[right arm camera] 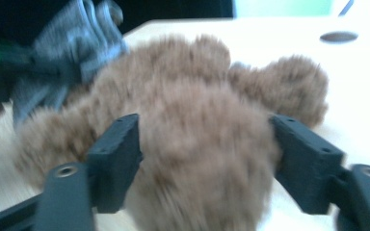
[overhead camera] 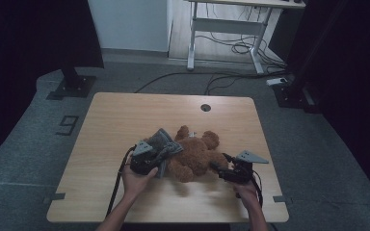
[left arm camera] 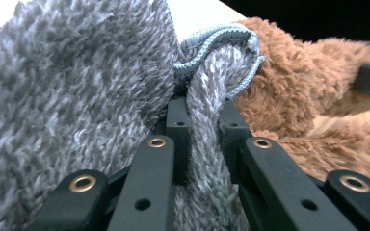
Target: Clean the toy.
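A brown teddy bear lies on the wooden table, with a grey knitted garment draped against its left side. My left gripper is shut on a fold of that garment; the fabric is pinched between the jaws, and the bear's fur is just beyond. My right gripper is at the bear's right side. Its jaws stand wide apart with a furry part of the bear between them. The garment shows behind the bear.
A round cable hole sits near the table's far edge. Beyond the table are a white desk frame, loose cables on the floor, and dark stand bases at the left and the right.
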Available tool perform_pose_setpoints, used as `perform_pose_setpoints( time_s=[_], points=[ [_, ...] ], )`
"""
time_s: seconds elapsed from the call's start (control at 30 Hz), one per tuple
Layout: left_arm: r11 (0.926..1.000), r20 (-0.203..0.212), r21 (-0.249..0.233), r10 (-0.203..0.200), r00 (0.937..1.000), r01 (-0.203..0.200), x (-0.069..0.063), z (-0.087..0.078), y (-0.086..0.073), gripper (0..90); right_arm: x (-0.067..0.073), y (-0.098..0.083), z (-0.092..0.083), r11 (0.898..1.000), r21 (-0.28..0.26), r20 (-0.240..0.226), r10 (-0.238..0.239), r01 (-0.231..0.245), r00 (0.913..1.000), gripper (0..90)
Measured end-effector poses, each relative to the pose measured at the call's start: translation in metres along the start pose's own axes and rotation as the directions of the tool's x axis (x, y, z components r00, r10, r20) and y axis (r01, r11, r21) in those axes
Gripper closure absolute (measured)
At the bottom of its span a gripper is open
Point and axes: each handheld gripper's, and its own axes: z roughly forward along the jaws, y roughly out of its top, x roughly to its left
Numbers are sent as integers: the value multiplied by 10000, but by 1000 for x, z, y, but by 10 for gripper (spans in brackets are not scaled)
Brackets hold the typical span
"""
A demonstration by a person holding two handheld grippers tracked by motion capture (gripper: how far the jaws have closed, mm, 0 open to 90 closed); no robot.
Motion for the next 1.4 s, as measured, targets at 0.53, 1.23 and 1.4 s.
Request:
perform_pose_setpoints(
  time_s=[0.53, 1.23, 1.4],
  points=[
    [10000, 36, -55, -82, 10000, 82, -4, -2, -6, 793, 16, 29, 59, 9743, 2249, 16, -164, 156, 9999, 185],
    [9949, 254, -534, 876, 9958, -861, -39, -22, 46, 791, 17, -22, 44, 9754, 2056, -1134, -574, 799, 9919, 546],
    [9915, 588, -228, 1294, 9898, -1283, -64, 10, 66, 790, 17, -22, 44, 9769, 1998, -1111, -537, 752, 9924, 544]
  ],
)
